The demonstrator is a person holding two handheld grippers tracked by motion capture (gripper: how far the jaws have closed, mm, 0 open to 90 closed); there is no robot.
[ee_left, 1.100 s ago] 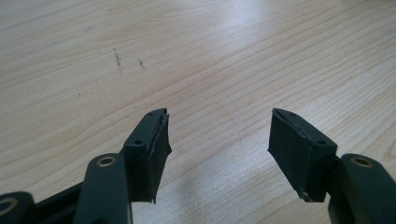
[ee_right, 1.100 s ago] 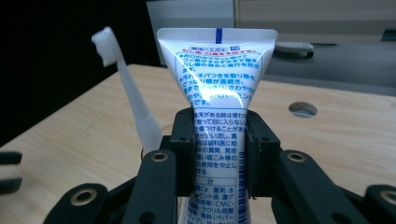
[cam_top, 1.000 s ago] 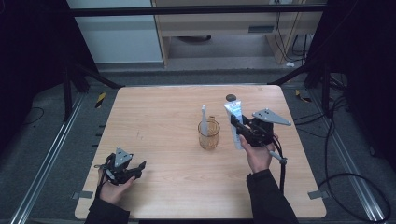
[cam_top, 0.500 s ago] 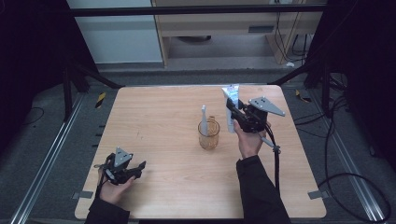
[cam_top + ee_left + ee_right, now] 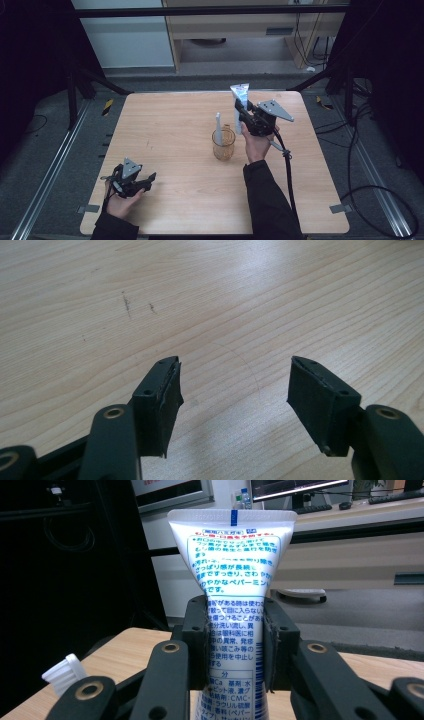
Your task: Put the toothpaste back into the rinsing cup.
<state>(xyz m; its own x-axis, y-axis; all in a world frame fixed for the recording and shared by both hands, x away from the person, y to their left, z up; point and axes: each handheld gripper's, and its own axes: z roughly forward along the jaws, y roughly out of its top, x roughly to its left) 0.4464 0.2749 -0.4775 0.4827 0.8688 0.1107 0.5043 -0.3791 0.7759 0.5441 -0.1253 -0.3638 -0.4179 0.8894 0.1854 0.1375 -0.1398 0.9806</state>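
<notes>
A white toothpaste tube [image 5: 232, 590] with blue print stands upright, crimped end up, with my right gripper [image 5: 235, 645] shut on its middle. In the high view my right gripper [image 5: 248, 116] holds the tube [image 5: 239, 95] above the table's back right, just right of an amber glass cup [image 5: 223, 144]. A white toothbrush [image 5: 218, 127] stands in the cup; its bristle head [image 5: 64, 672] shows at the lower left of the right gripper view. My left gripper [image 5: 134, 184] rests near the front left edge, open, with bare wood between its fingers [image 5: 160, 395].
The wooden table [image 5: 165, 130] has small dark scuff marks [image 5: 126, 302] ahead of my left gripper. Beyond the far edge stand a desk and cables [image 5: 300, 30]; metal rails [image 5: 45, 175] run along both sides on the floor.
My right gripper has carried the toothpaste tube away from me toward the table's far side, staying to the right of the cup. The left gripper has not moved.
</notes>
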